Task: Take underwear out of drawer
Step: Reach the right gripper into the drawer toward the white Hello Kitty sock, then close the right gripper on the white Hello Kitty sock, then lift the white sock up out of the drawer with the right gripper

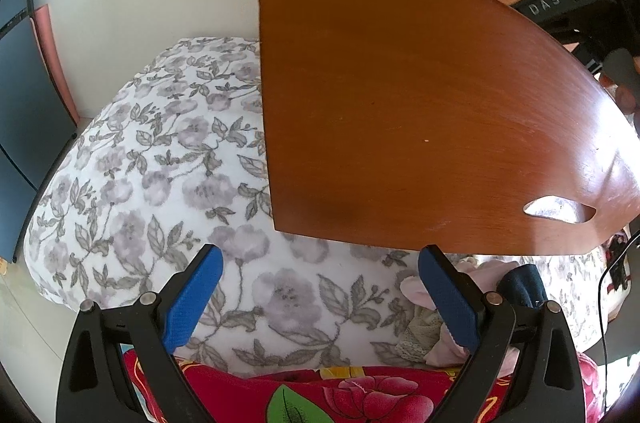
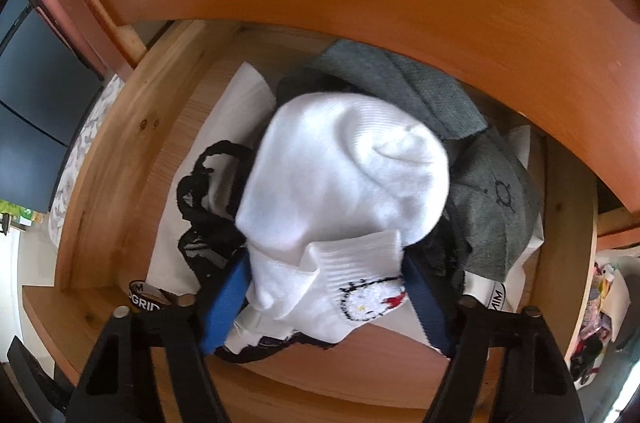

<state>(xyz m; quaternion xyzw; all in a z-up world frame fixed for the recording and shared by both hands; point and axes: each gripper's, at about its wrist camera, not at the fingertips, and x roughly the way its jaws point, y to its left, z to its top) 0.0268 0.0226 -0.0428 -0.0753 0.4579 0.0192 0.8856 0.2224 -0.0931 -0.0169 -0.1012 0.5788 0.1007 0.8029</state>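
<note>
White socks (image 2: 344,179) sit between the right gripper's (image 2: 320,299) blue pads — apparently pinched; left gripper (image 1: 320,287) gapes empty.

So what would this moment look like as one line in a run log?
stage: grasping | right gripper: jaws around white socks in drawer | left gripper: open, empty

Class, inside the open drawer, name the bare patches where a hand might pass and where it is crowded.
Bare wood lies between the drawer's left wall and the white paper lining. The middle and right are crowded: white socks, grey socks, black lace underwear.
</note>
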